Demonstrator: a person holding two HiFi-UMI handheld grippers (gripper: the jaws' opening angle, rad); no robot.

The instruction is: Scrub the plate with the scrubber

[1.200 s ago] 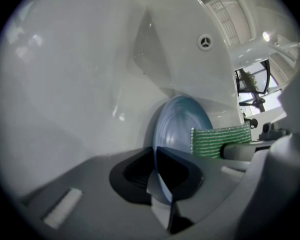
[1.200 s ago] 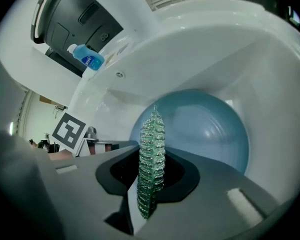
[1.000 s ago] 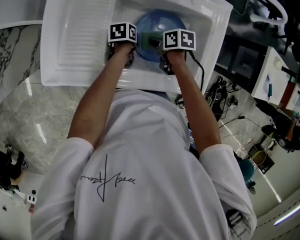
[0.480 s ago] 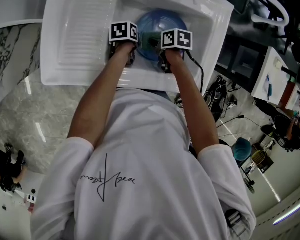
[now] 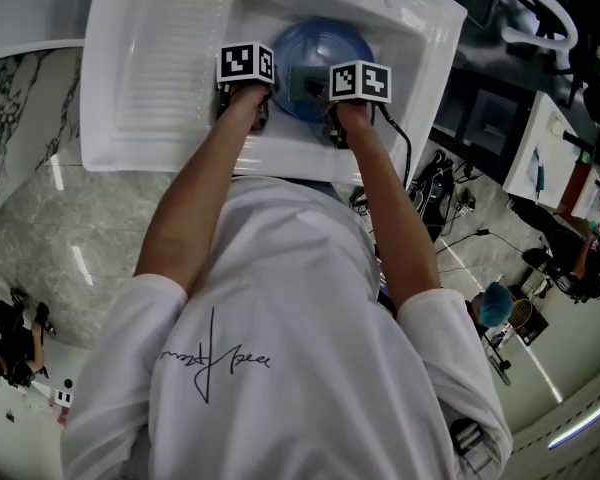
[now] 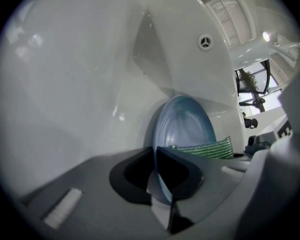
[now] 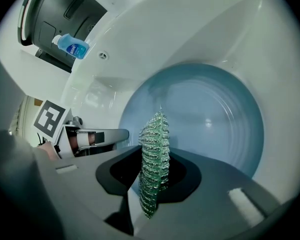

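Left hand-held gripper: clenched on the near rim of the plate, the rim seen edge-on between the two jaws.
Right hand-held gripper: clenched on the scrubber, which stands upright between the jaws.
Scrubber: green ribbed mesh, lying across the lower face of the plate in the left gripper view, just right of the left hand-held gripper.
Plate: blue and round with ringed ridges, tilted up inside the basin, its face turned toward the right hand-held gripper.
Marker cubes: one on each hand-held gripper, left and right, side by side at the near edge of the plate.
Sink: white, with a ribbed drainboard on the left and the basin on the right holding the plate.
Overflow hole: small and round, in the basin wall above the plate.
Bottle: clear with blue liquid, beyond the sink's rim against a dark panel.
Surface: grey-veined marble, left of and nearer than the sink.
Person: white shirt, bare forearms reaching forward into the basin.
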